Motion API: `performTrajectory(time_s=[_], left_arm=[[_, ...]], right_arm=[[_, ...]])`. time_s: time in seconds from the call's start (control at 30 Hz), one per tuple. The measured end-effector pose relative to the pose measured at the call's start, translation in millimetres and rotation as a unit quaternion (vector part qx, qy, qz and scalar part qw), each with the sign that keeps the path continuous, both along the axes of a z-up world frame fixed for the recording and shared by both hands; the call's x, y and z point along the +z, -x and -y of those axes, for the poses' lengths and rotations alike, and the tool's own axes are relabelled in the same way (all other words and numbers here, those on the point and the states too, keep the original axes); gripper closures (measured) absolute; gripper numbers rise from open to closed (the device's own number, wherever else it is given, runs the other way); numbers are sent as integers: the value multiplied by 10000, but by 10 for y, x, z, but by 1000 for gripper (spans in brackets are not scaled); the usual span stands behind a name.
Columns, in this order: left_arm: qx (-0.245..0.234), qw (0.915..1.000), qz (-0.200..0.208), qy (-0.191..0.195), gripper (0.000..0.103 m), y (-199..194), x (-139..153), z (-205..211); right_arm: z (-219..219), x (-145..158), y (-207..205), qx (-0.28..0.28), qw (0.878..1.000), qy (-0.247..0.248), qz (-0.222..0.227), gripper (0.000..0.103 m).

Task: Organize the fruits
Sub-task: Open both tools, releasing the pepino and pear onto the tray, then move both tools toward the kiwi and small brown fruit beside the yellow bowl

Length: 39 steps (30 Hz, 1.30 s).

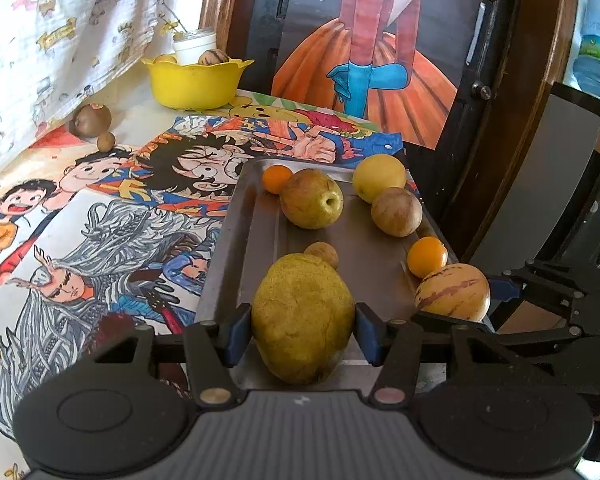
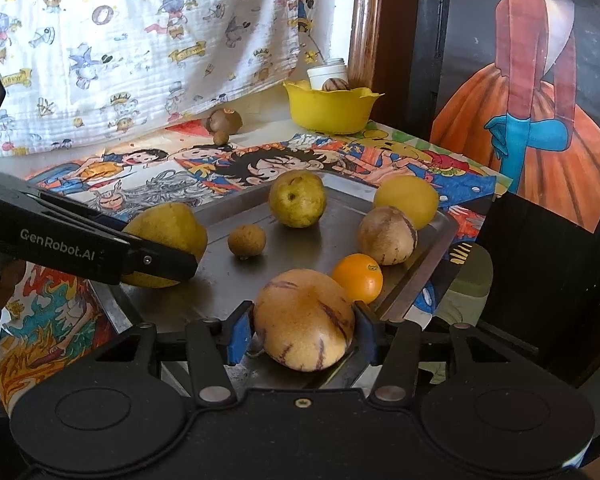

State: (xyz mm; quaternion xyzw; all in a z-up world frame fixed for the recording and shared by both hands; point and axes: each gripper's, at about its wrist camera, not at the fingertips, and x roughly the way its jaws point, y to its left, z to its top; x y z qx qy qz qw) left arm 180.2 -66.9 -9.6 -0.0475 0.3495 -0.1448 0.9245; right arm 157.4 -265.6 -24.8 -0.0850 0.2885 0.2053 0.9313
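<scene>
Left gripper (image 1: pixel 303 330) fingers are clasping a yellow-green pear (image 1: pixel 303 316); right gripper (image 2: pixel 305 330), part-open, is bracketing a striped melon (image 2: pixel 304 320) and should lift slowly, clearing the tray (image 2: pixel 416 276).

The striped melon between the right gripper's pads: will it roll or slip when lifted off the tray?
The striped melon looks smooth and rounded, so it may slip between the flat blue pads. Set loose on the tray, it would probably roll. Its rind looks firm.
</scene>
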Motion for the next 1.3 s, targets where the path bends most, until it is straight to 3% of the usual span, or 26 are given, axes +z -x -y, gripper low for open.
performTrajectory(time_s=[0.27, 0.53, 0.67, 1.0, 1.17, 1.3], left_arm=[[255, 9993, 110, 256, 31, 67, 91, -109], [671, 9970, 387, -74, 1, 277, 220, -194], [857, 9942, 543, -349, 1, 437, 254, -241], [1389, 9834, 443, -1084, 0, 837, 272, -323], [1520, 9751, 394, -1564, 0, 968, 262, -349], [1558, 9720, 362, -1723, 0, 1048, 263, -361]], right_arm=[[90, 86, 104, -111, 9998, -184, 58, 36], [197, 222, 359, -260, 9979, -596, 56, 10], [191, 236, 510, -210, 9968, -770, -84, 1], [-20, 226, 758, -112, 9970, -593, -475, 1], [-76, 228, 796, 45, 9962, -585, -643, 1], [-129, 243, 832, 240, 9945, -619, -810, 1]])
